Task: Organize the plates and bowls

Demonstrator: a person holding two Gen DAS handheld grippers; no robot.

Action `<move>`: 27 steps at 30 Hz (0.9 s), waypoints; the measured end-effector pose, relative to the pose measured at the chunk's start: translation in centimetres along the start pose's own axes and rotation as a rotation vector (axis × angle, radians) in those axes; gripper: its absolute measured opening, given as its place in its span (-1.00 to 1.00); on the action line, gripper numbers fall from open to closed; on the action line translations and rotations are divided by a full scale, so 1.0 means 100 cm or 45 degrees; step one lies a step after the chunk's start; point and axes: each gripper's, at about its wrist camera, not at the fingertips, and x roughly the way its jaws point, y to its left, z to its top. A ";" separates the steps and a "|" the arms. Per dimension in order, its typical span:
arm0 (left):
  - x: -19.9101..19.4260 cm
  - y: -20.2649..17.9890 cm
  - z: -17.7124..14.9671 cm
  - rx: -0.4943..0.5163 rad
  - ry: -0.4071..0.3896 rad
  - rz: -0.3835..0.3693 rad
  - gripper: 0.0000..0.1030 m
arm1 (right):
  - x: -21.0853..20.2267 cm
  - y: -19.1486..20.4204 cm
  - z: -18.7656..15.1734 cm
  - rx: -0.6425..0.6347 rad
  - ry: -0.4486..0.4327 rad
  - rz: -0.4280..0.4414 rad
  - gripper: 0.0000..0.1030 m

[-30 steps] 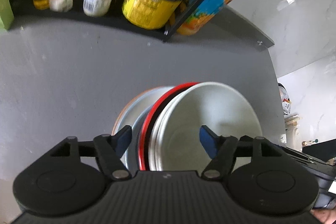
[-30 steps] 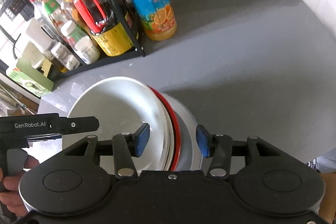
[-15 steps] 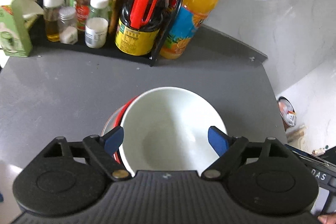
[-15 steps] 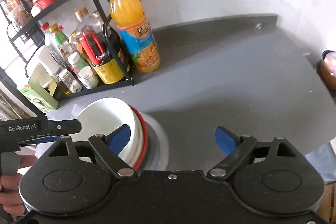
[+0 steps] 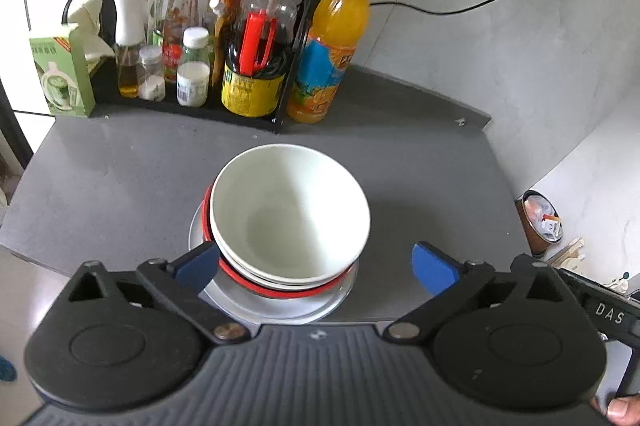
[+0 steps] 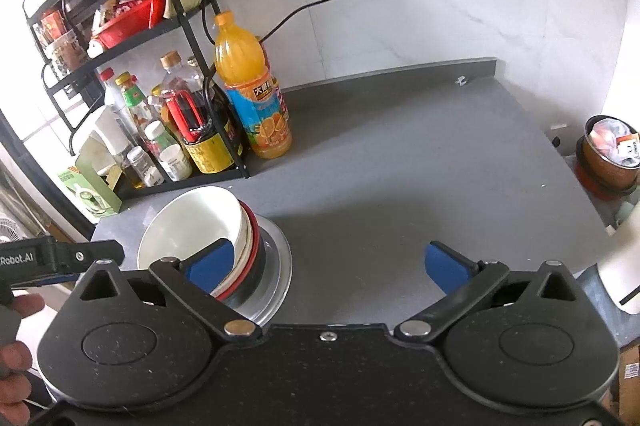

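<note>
A stack of dishes stands near the front edge of the grey counter (image 5: 420, 178), toward its left half: a white bowl (image 5: 288, 214) nested on top, a red-rimmed dish (image 5: 280, 292) under it, and a wide pale plate (image 5: 280, 310) at the bottom. Both handheld tools have pulled back and risen from the stack. A second ago the left gripper (image 5: 316, 268) and the right gripper (image 6: 326, 262) sat low and close, with their blue pads narrowly framing the rims of the dishes, which filled the lower view; half a second ago the pads had already parted. Now the left gripper's jaws stand spread wide, gripping nothing, the left pad showing in front of the stack's rim and the right pad over bare counter. The right gripper is likewise spread and empty, its left pad overlapping the bowl's near side in the view, its right pad well off over open counter. With the tools drawn back, more of the room shows than before: the black wire rack (image 6: 188, 26) at the counter's back left corner, crowded with condiment bottles (image 5: 176, 38), an orange juice bottle (image 5: 332, 46) just beside the rack's right post, and a green carton (image 5: 60, 74) at the left edge. A copper-coloured bin (image 6: 608, 154) sits beyond the counter's right edge. A person's fingers (image 6: 16, 366) hold the left tool's handle.
</note>
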 end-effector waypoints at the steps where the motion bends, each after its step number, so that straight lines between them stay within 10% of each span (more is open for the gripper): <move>1: -0.004 -0.001 -0.001 0.007 -0.008 0.003 0.99 | -0.006 -0.001 -0.002 0.001 -0.009 -0.006 0.99; 27: -0.104 0.051 -0.046 0.307 -0.087 -0.148 0.99 | -0.112 0.096 -0.076 0.100 -0.189 -0.212 0.99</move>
